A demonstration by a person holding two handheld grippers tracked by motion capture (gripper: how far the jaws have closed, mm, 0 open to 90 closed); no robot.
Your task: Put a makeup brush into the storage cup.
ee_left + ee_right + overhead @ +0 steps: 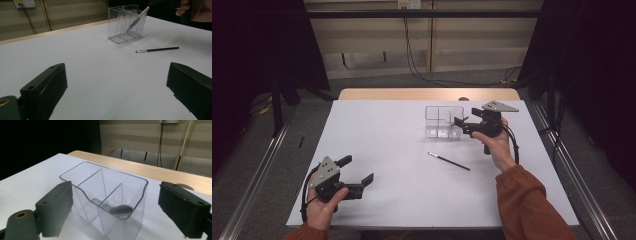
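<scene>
Open right gripper [115,202] above clear organizer [82,171] holding brush [121,209].

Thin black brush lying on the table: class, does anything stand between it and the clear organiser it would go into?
Nothing visible does. The thin black brush lies alone on the white table, with bare surface between it and the clear organiser. The open right gripper hovers at the organiser's side.

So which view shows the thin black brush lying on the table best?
The left gripper view: the brush lies whole and side-on, its metal ferrule and tip distinct, just in front of the clear organiser. The high view shows it as a thin dark line.
</scene>
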